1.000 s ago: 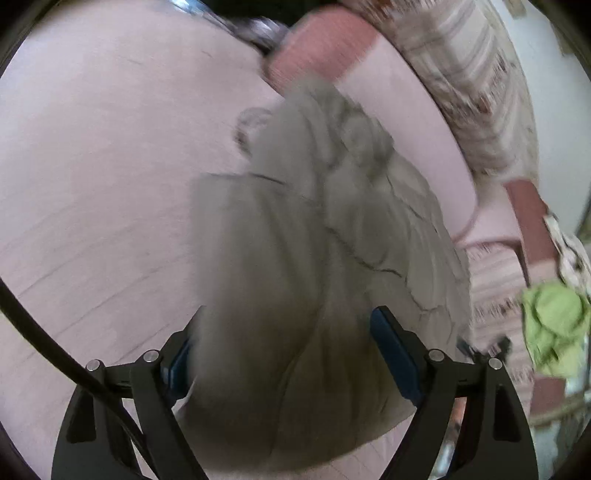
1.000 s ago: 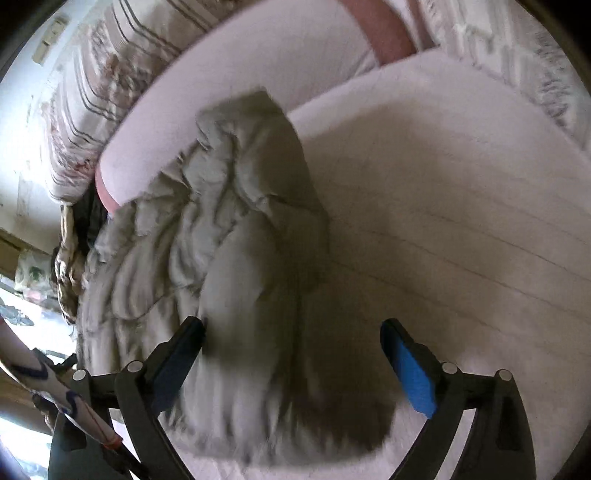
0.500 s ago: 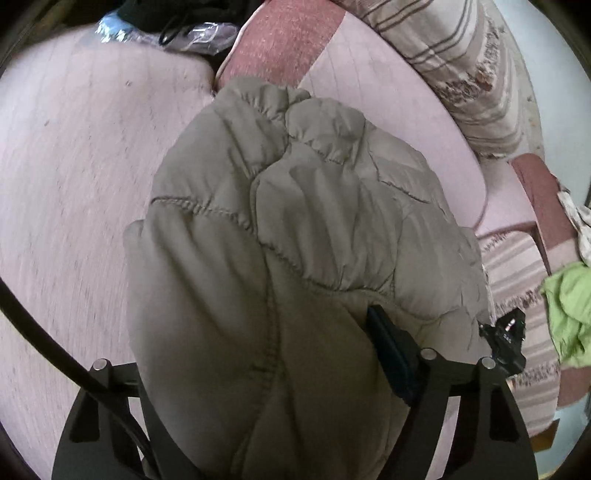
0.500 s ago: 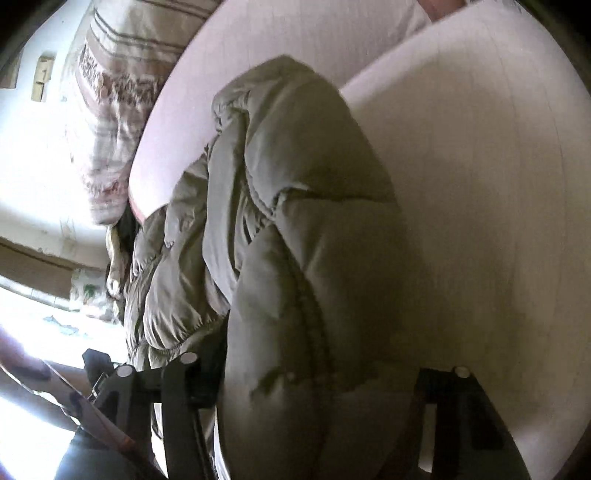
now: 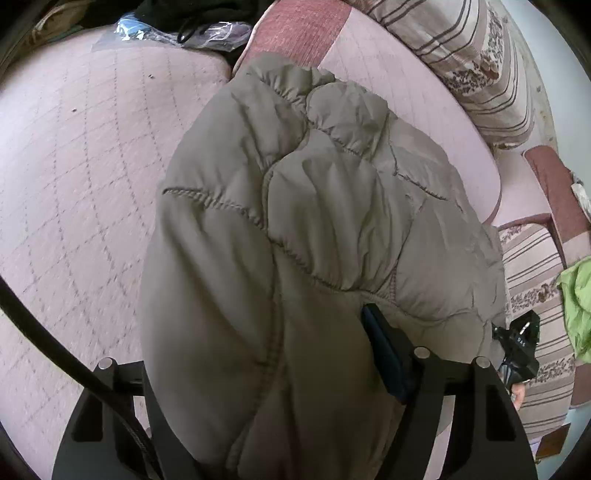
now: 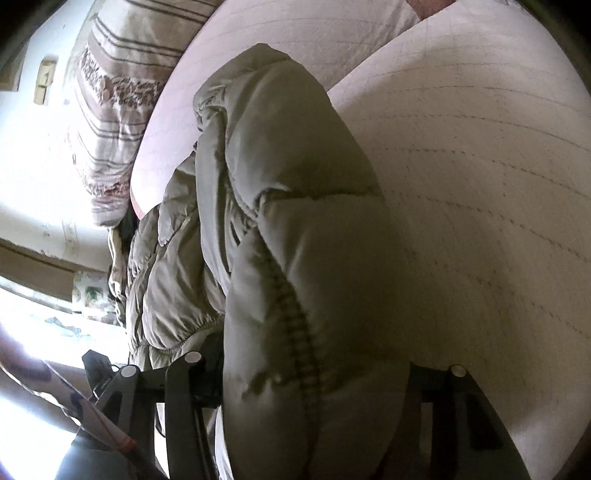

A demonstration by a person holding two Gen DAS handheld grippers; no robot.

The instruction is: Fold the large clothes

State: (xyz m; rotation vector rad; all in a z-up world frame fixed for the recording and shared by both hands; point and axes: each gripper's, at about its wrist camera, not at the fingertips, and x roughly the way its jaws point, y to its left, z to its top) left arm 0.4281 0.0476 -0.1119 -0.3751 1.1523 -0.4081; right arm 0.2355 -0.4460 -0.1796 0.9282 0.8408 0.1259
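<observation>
An olive-grey quilted puffer jacket lies bunched on a pale pink quilted bed cover. My left gripper is shut on a thick fold of the jacket; the right blue pad shows, the left finger is buried under fabric. In the right wrist view the same jacket bulges up between the fingers of my right gripper, which is shut on another thick fold. Both pads there are hidden by padding.
Striped patterned pillows and a pink cushion lie behind the jacket. A lime green cloth lies at the far right. Dark clothes and clear plastic sit at the bed's far edge. The other gripper shows at the right.
A second ago both grippers were open above the jacket. They came down and closed on its folds, and the jacket has bunched up toward both cameras.
</observation>
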